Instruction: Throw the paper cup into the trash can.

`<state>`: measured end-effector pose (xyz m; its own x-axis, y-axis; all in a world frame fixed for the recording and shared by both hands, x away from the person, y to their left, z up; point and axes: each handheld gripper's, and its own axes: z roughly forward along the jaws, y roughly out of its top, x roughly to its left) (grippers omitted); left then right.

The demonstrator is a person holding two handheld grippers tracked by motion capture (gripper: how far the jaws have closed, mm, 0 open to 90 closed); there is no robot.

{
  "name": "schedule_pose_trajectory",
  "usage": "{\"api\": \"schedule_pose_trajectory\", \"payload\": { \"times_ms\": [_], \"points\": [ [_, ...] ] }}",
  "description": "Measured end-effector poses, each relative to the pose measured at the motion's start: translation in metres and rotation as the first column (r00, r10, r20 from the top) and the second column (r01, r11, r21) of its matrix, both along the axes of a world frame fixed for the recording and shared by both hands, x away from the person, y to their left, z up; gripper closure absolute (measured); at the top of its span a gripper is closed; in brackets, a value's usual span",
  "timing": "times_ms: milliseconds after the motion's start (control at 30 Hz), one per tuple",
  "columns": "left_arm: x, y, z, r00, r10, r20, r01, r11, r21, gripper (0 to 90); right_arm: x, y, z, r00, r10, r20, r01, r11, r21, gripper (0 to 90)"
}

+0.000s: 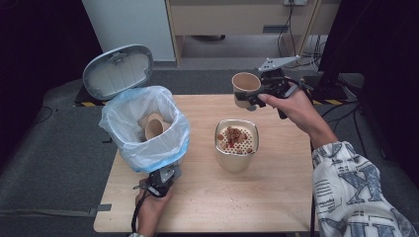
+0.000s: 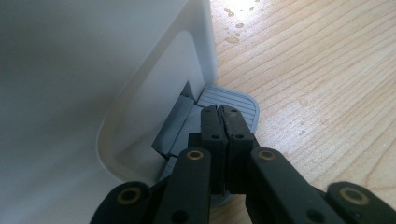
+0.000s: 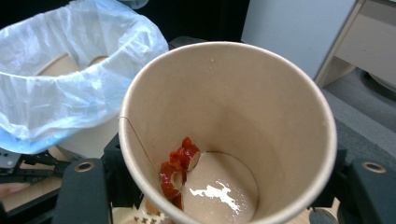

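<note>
A white pedal bin lined with a pale blue bag (image 1: 126, 116) stands at the table's left, its grey lid (image 1: 117, 70) raised. Used paper cups (image 1: 154, 127) lie inside. My left gripper (image 2: 222, 109) is shut, its tips pressing on the bin's grey pedal (image 2: 233, 100); in the high view it sits at the bin's foot (image 1: 165, 177). My right gripper (image 1: 254, 96) is shut on a brown paper cup (image 3: 224, 116), held upright above the table's far edge. Red scraps (image 3: 177, 170) and a little liquid lie at the cup's bottom.
A cream container topped with a perforated strainer (image 1: 236, 160) holds brownish-red food bits at the middle of the wooden table (image 1: 276, 197). Water drops (image 2: 231, 39) dot the wood near the bin. Cabinets and cables stand beyond the table.
</note>
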<state>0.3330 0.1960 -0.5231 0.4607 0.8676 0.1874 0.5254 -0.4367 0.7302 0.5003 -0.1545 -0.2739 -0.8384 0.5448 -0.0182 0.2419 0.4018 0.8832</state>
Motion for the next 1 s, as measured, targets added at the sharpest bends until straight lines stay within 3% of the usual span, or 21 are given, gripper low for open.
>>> {"api": "schedule_pose_trajectory", "payload": {
  "times_ms": [1000],
  "points": [
    [0.000, -0.001, 0.000, 1.0000, -0.005, 0.006, 0.005, 1.0000, 0.009, 87.9, 0.000, 0.080, 0.012, 0.9964, 0.074, -0.041, -0.072, 0.9966, 0.039, 31.4]
  ]
}}
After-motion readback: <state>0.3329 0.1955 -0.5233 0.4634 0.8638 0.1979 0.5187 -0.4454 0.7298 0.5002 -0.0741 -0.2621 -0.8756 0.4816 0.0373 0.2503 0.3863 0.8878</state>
